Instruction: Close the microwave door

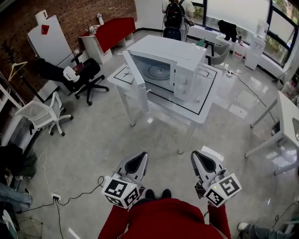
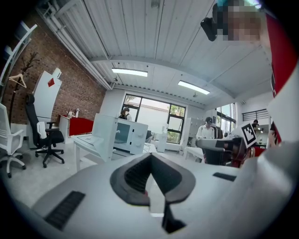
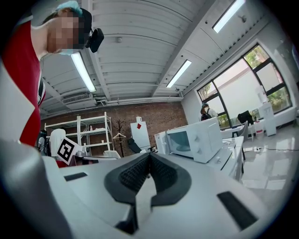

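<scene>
A white microwave (image 1: 174, 63) stands on a white table (image 1: 205, 109) some way ahead of me. Its door (image 1: 136, 79) hangs open, swung out to the left, and the glass turntable shows inside. My left gripper (image 1: 142, 154) and right gripper (image 1: 195, 153) are low in the head view, side by side and well short of the table. Both are shut with nothing between their jaws. The left gripper view has the microwave (image 2: 127, 136) small and far beyond the shut left gripper (image 2: 150, 156). The right gripper view shows the microwave (image 3: 198, 136) past the shut right gripper (image 3: 149, 155).
A black office chair (image 1: 86, 74) and a white chair (image 1: 44, 114) stand at the left, and a red desk (image 1: 112, 30) is behind them. A person with a backpack (image 1: 175, 14) stands at the back. Another white table (image 1: 285, 116) is at the right. A power strip (image 1: 56, 196) with cables lies on the floor.
</scene>
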The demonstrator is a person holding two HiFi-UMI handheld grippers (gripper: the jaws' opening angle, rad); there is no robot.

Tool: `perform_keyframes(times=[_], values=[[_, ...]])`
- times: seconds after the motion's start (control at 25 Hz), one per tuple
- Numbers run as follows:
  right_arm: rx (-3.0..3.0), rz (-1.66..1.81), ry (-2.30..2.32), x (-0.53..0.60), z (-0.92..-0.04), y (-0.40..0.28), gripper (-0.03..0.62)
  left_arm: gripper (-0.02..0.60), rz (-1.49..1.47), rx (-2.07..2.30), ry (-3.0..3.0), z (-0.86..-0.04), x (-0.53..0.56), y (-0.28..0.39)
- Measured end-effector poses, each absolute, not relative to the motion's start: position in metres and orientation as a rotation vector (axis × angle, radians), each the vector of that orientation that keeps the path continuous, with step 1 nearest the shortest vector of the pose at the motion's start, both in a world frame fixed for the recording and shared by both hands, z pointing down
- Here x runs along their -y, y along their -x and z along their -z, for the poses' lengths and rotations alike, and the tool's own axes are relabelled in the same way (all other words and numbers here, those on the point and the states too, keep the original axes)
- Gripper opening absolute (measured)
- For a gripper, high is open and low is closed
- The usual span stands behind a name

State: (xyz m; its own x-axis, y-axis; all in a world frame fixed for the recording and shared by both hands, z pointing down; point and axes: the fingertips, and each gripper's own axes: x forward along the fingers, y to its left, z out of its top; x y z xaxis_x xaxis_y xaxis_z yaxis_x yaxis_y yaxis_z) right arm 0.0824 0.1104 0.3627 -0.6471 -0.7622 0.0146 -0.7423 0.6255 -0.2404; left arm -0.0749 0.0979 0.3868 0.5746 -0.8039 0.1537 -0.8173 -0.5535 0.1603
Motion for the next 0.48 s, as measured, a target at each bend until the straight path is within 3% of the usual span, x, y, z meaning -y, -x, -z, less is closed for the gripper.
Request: perform_keyframes(times=[0.48], values=[[-2.752, 0.266, 1.31, -0.099, -0.356, -0.108, 0.015, 0.011, -0.09, 1.378, -2.633, -0.378, -0.079, 0.056]])
